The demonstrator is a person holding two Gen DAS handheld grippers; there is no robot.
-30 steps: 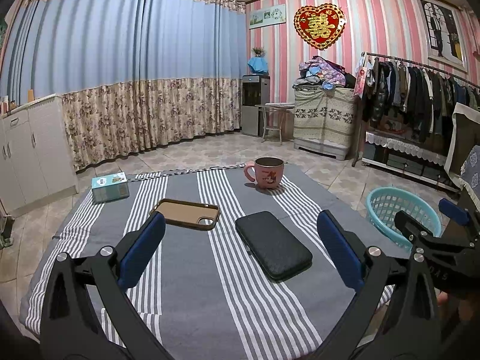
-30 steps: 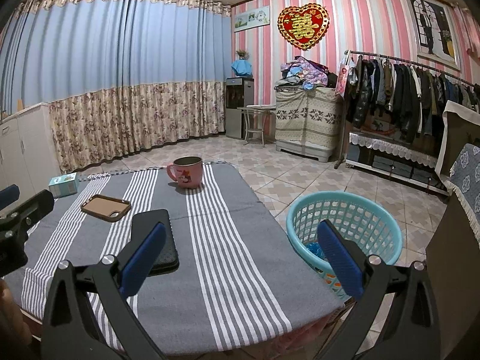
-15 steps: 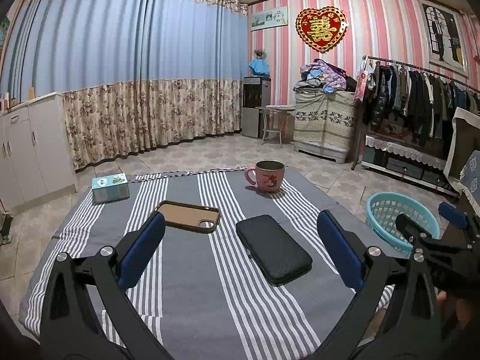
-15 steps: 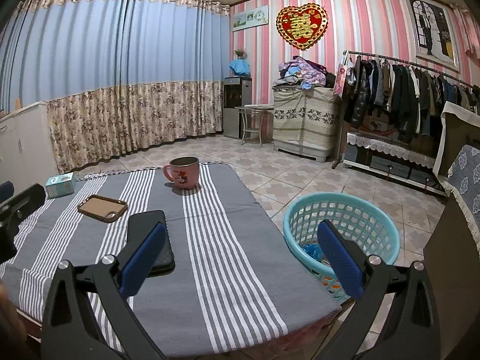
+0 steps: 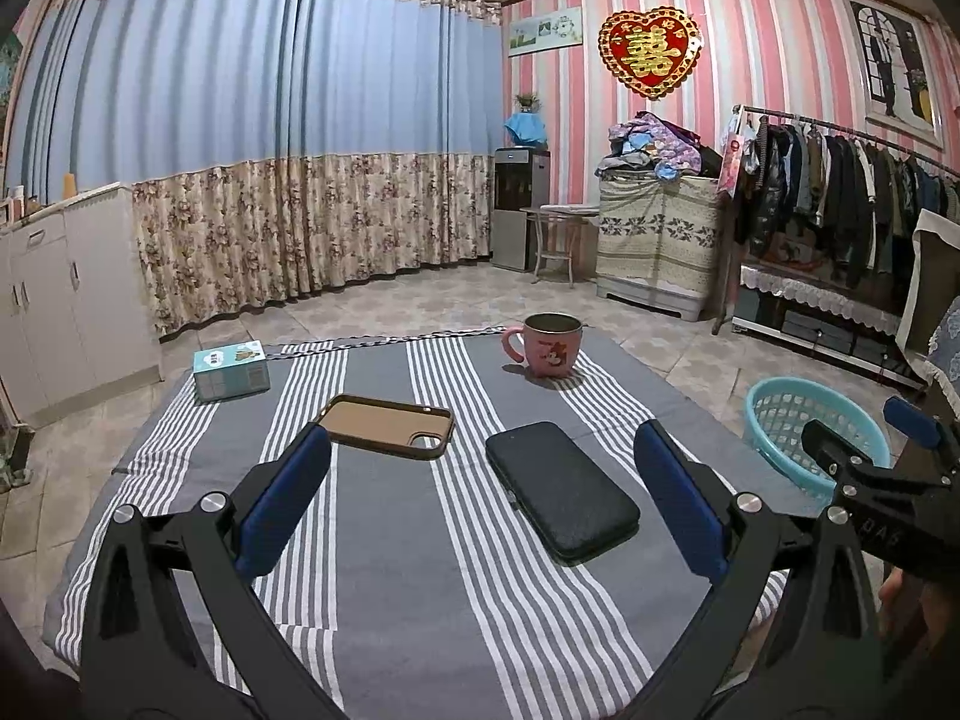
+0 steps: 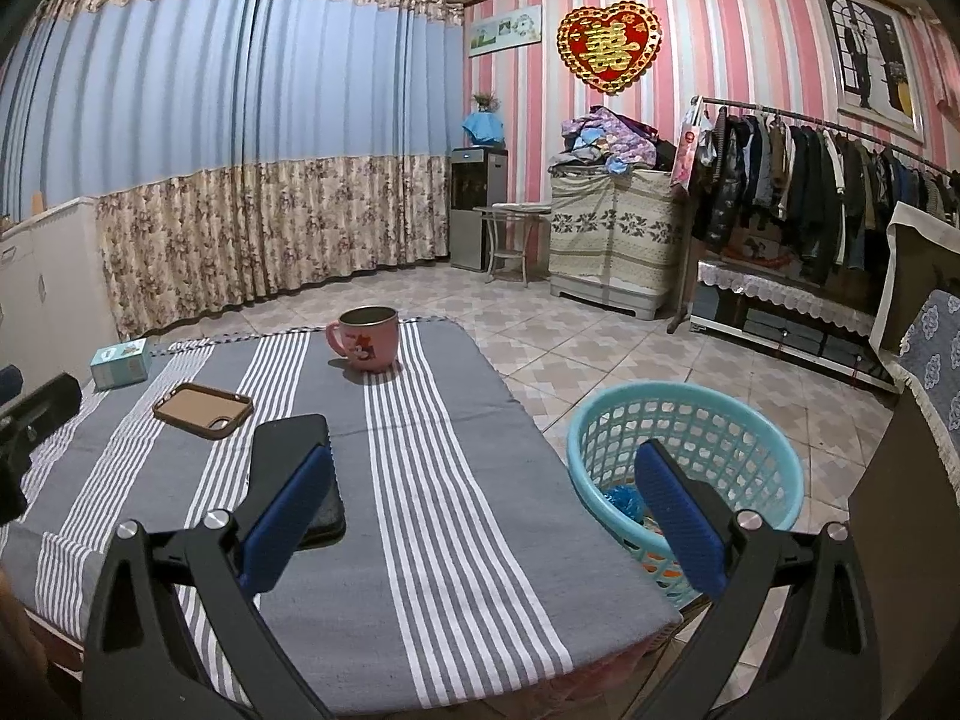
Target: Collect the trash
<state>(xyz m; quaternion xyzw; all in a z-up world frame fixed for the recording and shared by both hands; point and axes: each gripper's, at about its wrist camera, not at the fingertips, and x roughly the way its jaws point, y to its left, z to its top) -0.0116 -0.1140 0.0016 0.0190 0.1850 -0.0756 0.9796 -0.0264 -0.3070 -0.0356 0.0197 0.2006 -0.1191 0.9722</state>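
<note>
A black case [image 5: 561, 491] was seen between the jaws, a phone cover [image 5: 387, 425] beyond the left one, a mug [image 5: 549, 351] and box [image 5: 231, 370] farther off.

Striped tablecloth [image 5: 384, 540] with four scattered objects and open lanes between them.

A black case [image 5: 561, 489] and a brown phone case [image 5: 387, 425] lie flat mid-table, well apart; a pink mug [image 5: 547, 349] stands at the far edge, a small box [image 5: 231, 371] at the far left corner. Bare cloth fills the near edge. A teal basket [image 6: 684, 456] stands on the floor just beside the table's right side.
</note>
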